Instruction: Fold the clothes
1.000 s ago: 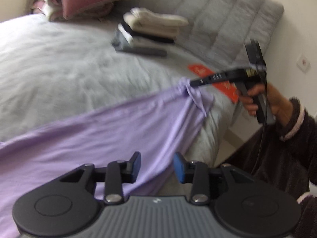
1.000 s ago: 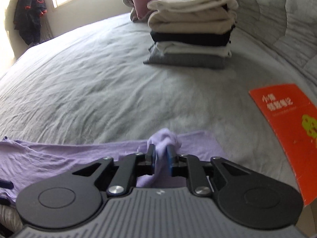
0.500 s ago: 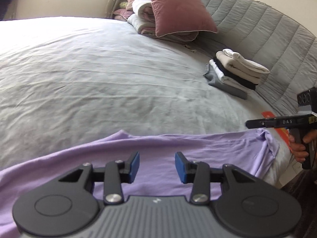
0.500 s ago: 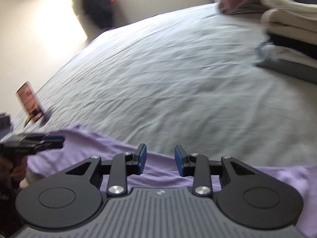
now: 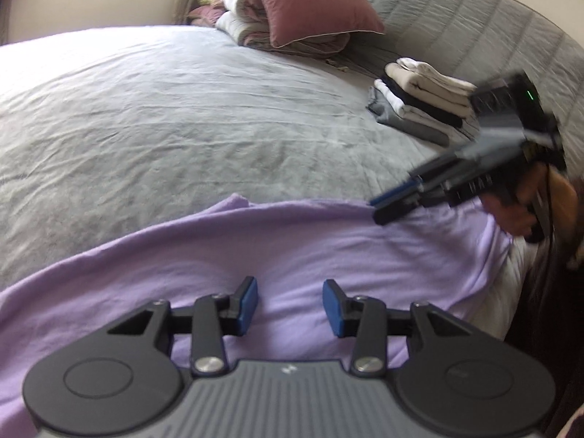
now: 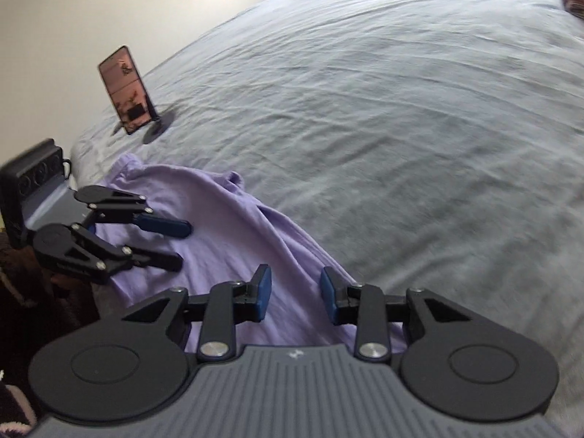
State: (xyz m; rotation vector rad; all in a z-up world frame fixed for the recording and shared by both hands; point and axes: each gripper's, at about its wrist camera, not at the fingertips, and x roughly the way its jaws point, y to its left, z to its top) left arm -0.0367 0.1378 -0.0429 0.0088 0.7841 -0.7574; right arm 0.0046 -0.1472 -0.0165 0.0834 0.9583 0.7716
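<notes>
Shirt, lilac and loosely spread, lies along the near edge of the bed, directly under both claws and running off to either side of them. Left claw hovers just above the cloth with its pads partly apart and nothing between them; right claw also hangs over the shirt, its jaws closing a little, yet with only air between the pads and the fabric lying below them, so neither has hold of anything. Seen from the right claw, the cloth rises in a soft ridge just ahead, then ends in a bunched corner near the left claw; beyond that stands a phone on its stand. Ahead of the left claw the shirt's far hem is wavy, with a small fold sticking up. The step in hand looks like flattening and taking a fresh grip. To do it well, each claw should come down on an edge or corner, not mid-panel, pinch one layer cleanly, and pull outward evenly so the ridge flattens before any fold. Farther ahead and to the right of the left claw sits a stack of folded clothes, with a pillow beyond it.
</notes>
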